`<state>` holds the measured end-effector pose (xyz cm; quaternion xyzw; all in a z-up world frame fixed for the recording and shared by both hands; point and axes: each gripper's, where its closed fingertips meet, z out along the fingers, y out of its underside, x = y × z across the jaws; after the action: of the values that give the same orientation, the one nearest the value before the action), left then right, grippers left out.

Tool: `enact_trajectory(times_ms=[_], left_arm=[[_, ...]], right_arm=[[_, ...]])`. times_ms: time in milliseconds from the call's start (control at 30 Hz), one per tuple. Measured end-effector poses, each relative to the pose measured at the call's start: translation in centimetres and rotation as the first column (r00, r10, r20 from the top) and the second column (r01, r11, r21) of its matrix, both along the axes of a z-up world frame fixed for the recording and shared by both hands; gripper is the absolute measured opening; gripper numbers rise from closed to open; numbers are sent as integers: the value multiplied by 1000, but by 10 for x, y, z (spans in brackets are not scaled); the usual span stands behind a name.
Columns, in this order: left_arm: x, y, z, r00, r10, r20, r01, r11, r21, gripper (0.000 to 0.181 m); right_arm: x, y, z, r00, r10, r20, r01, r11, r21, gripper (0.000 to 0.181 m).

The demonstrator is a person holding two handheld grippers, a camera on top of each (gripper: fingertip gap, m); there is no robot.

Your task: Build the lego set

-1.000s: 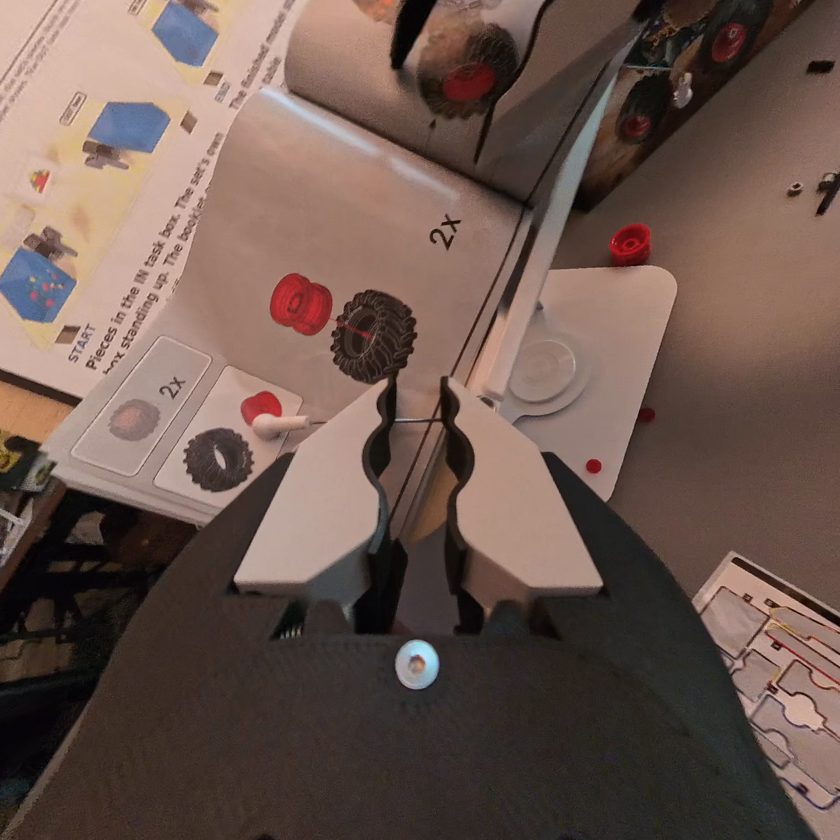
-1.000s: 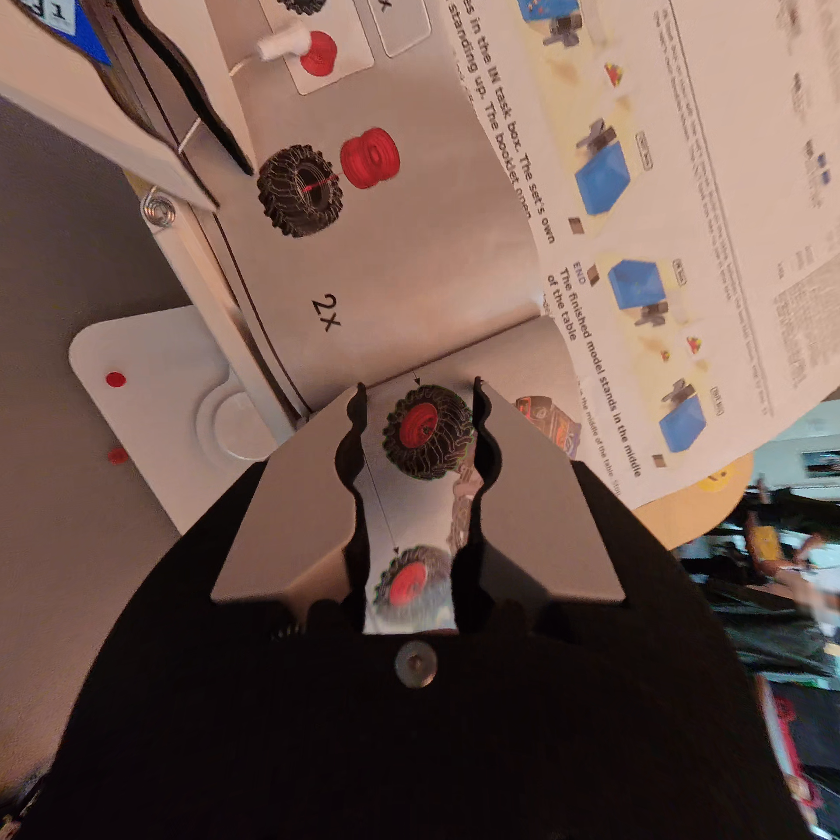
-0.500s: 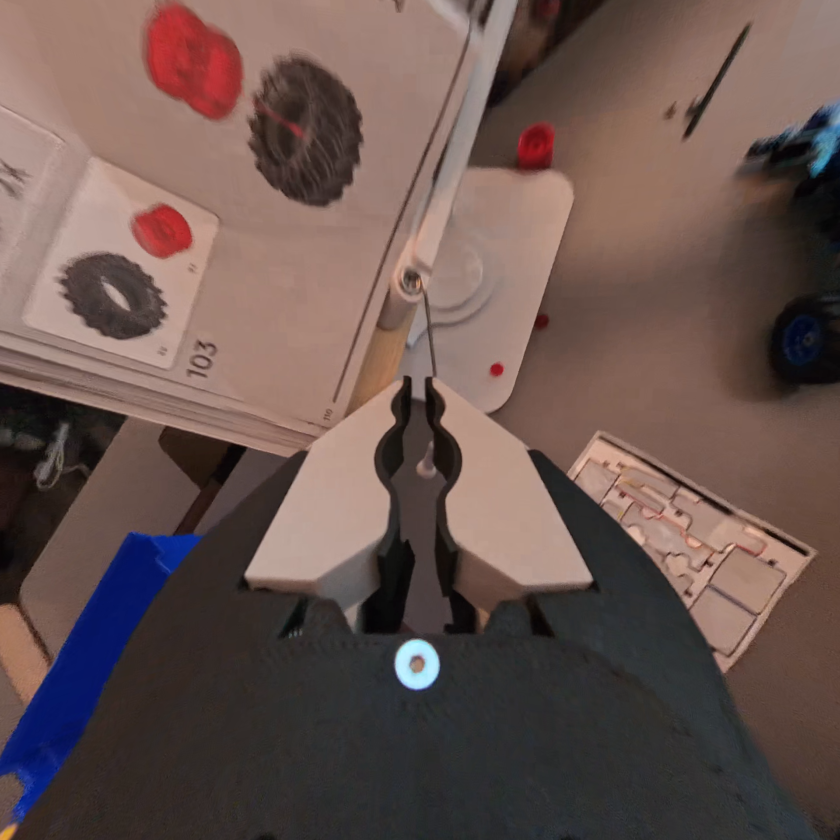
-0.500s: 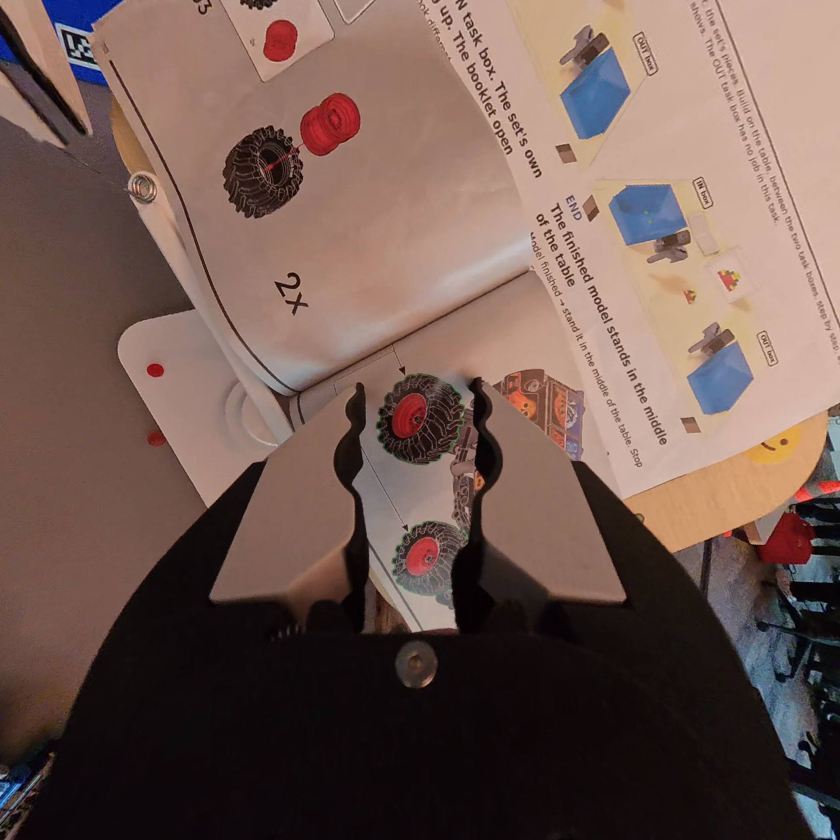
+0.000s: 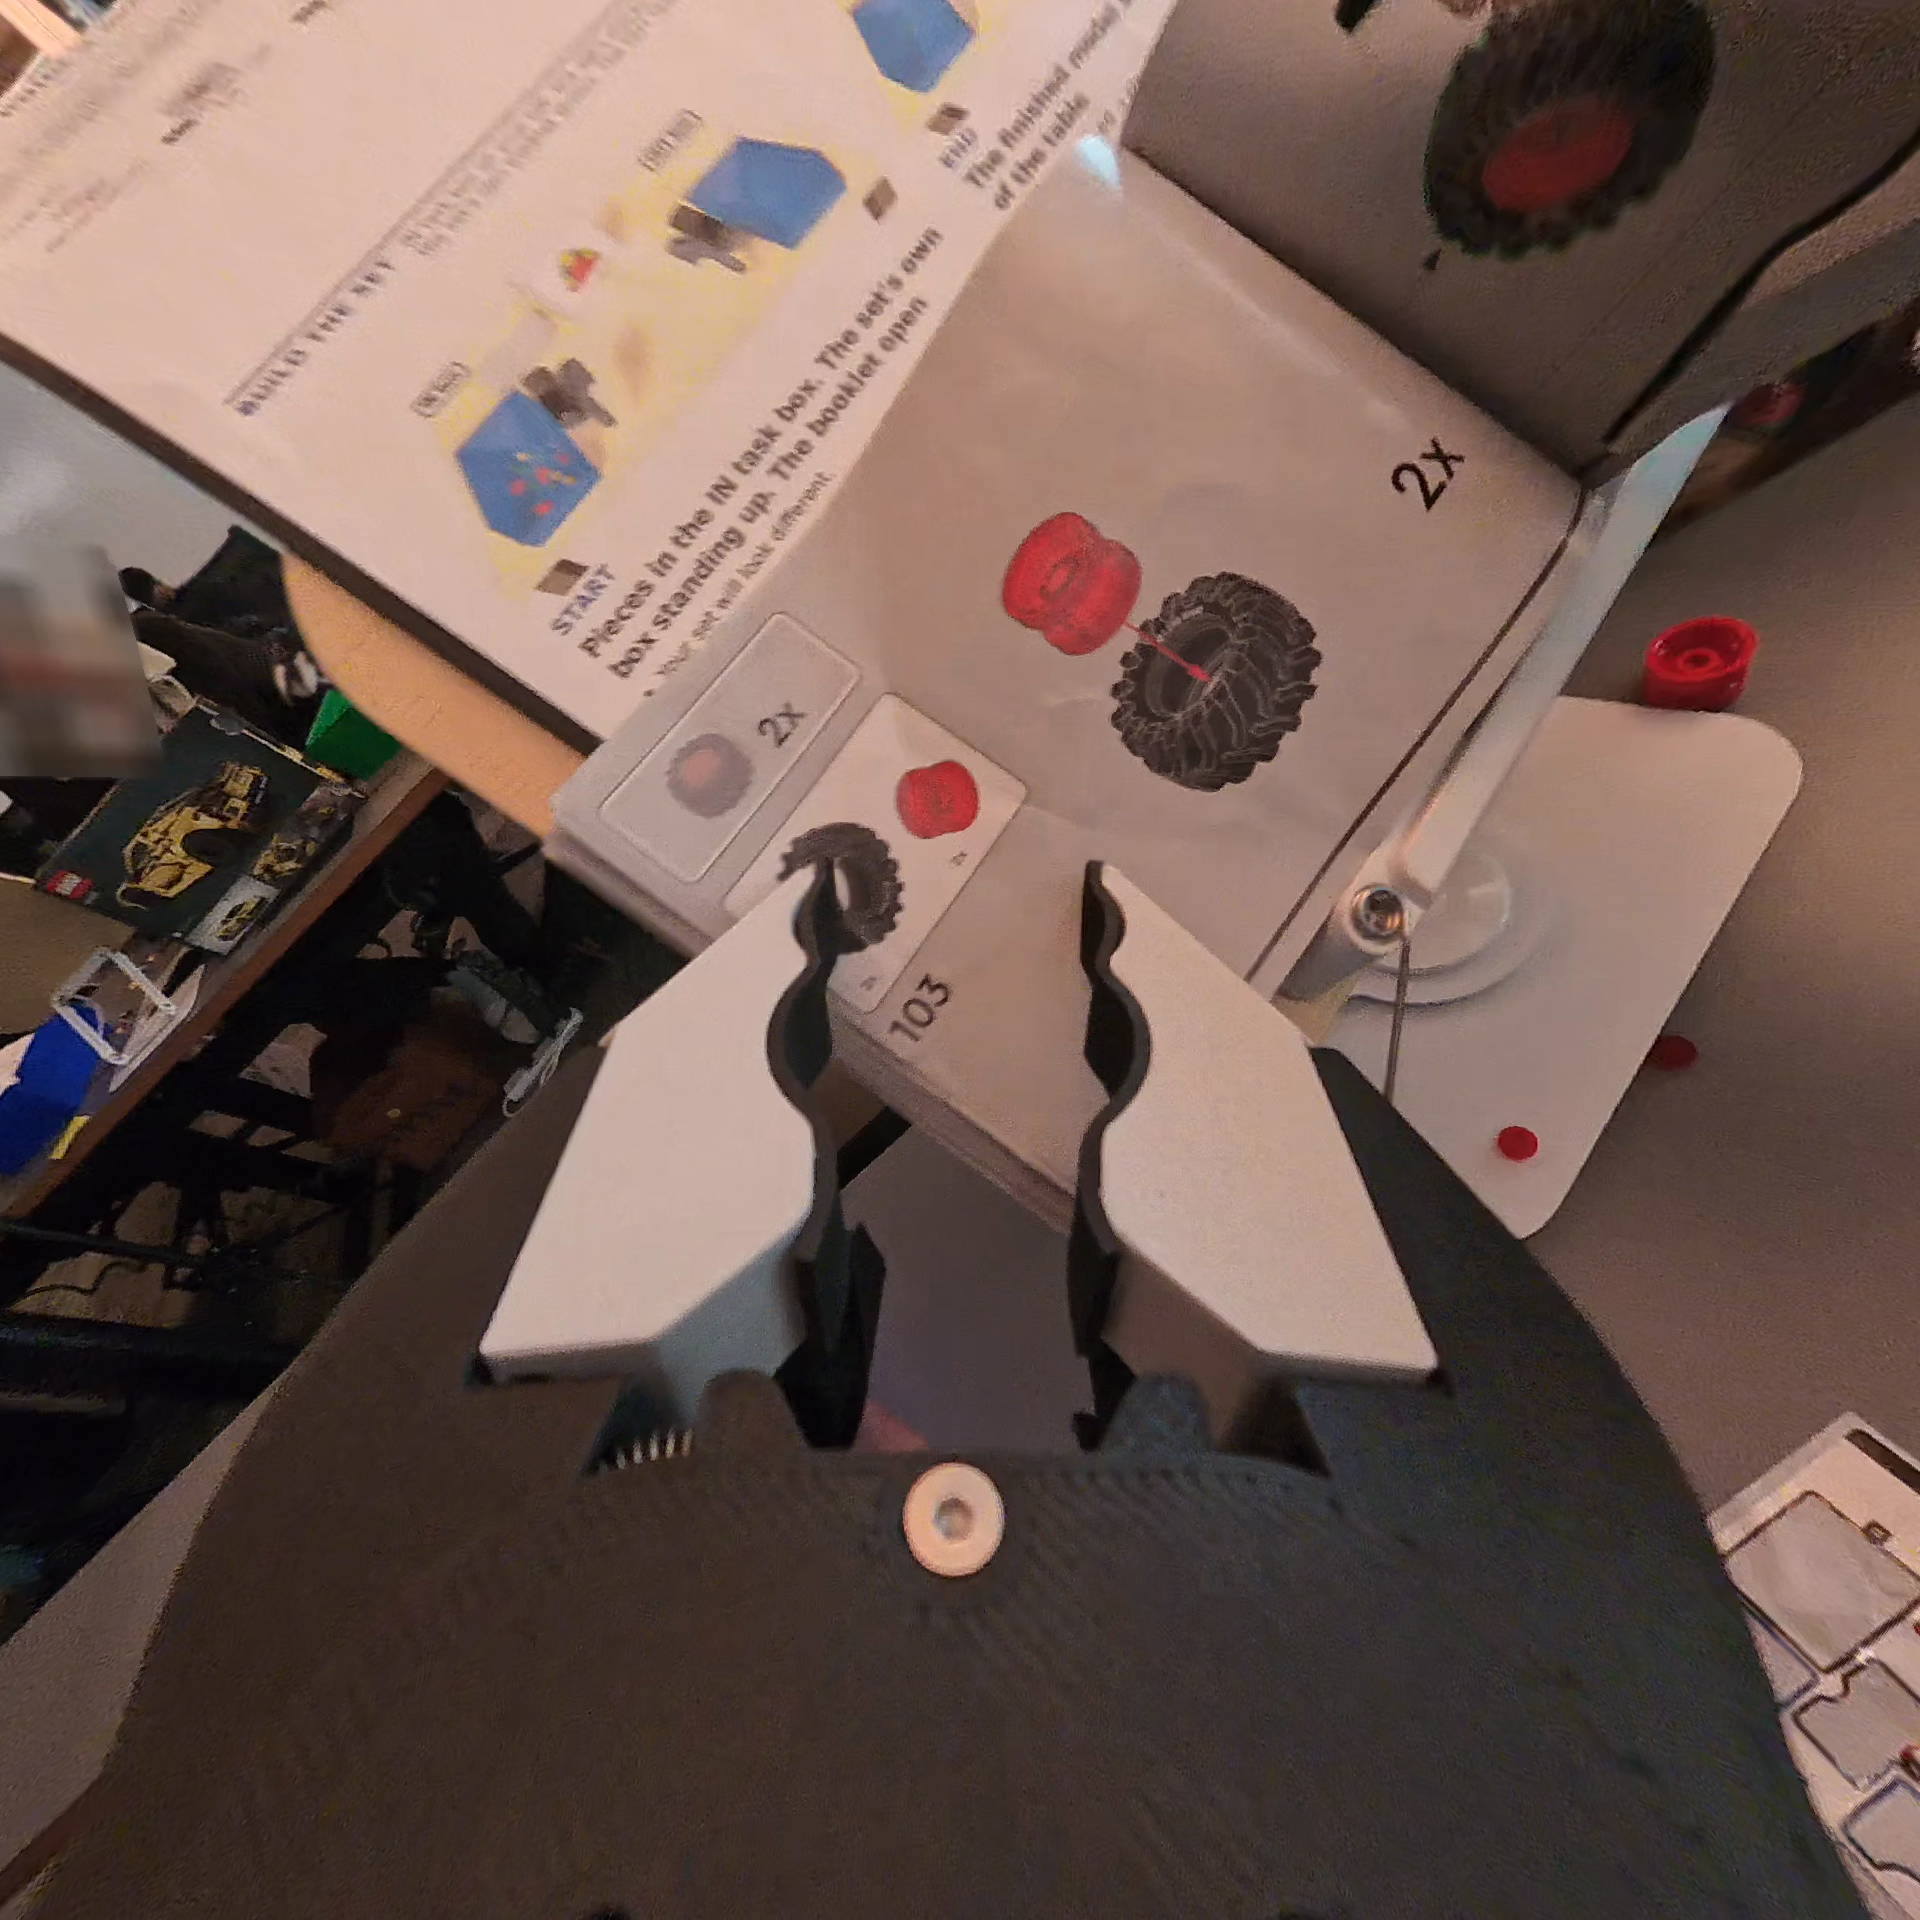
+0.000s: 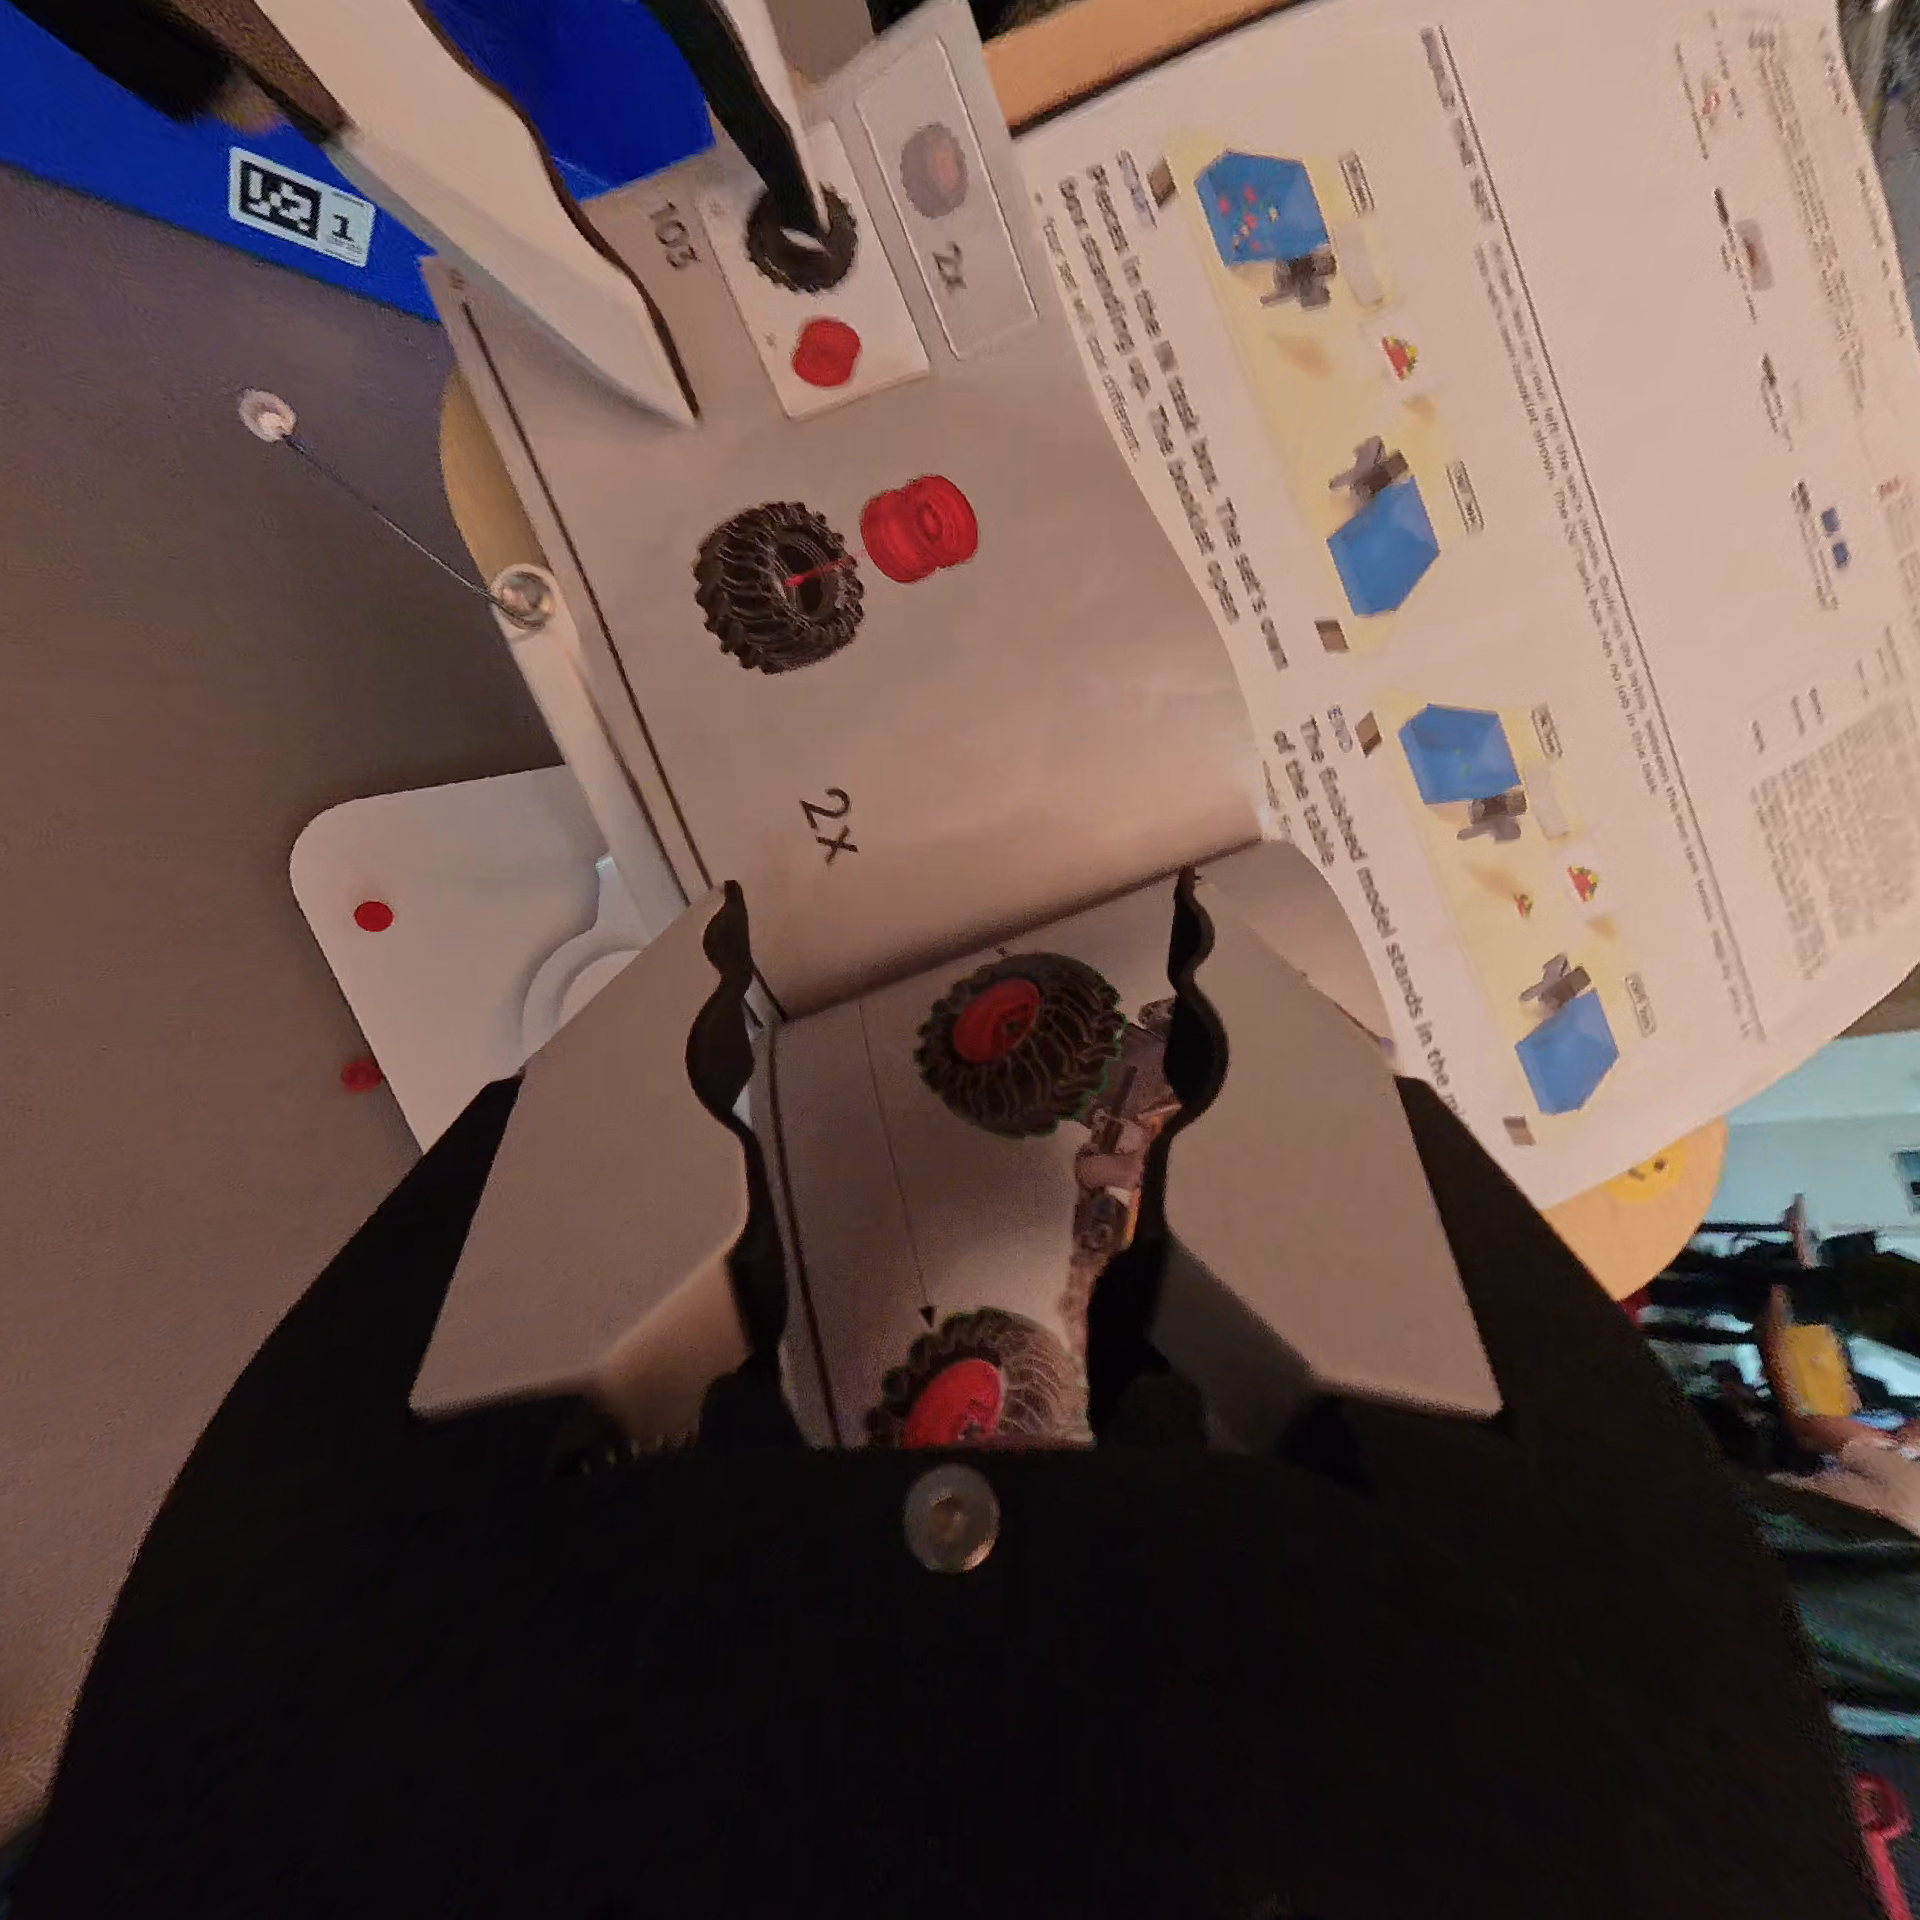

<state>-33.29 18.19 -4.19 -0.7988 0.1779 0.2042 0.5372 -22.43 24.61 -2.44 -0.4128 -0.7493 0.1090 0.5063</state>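
The open instruction booklet (image 5: 1195,436) leans on a white stand (image 5: 1662,883); its page shows a red hub and a black tyre. My left gripper (image 5: 951,883) is open and empty, with its fingertips at the page's lower corner. It also shows at the top of the right wrist view (image 6: 675,208). My right gripper (image 6: 956,894) is open, its jaws on either side of the curled-up neighbouring page (image 6: 997,1143), not closed on it. The stand's thin wire page holder (image 6: 395,509) is swung off the page. A loose red wheel hub (image 5: 1699,660) lies on the grey table behind the stand.
A large printed task sheet (image 6: 1507,520) lies beside the booklet, over a wooden table edge (image 5: 416,717). A blue box (image 6: 125,135) with a square marker stands by the left gripper. A sticker sheet (image 5: 1818,1621) lies at lower right. Cluttered floor shows beyond the table edge.
My left gripper, nearly shut around the stand's wire holder half a second ago, has opened and moved back to the page's lower corner. My right gripper stayed open at the curled page.
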Motion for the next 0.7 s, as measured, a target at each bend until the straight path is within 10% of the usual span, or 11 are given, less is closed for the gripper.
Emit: enact_trajectory(times_ms=[400,700], left_arm=[[59,21,-17,977,-159,143,166,985,-39,46],[54,14,-6,964,-183,193,187,982,-6,43]], right_arm=[[-23,-28,-43,992,72,107,-84,989,119,66],[-5,-29,-45,979,137,151,-129,990,-61,30]])
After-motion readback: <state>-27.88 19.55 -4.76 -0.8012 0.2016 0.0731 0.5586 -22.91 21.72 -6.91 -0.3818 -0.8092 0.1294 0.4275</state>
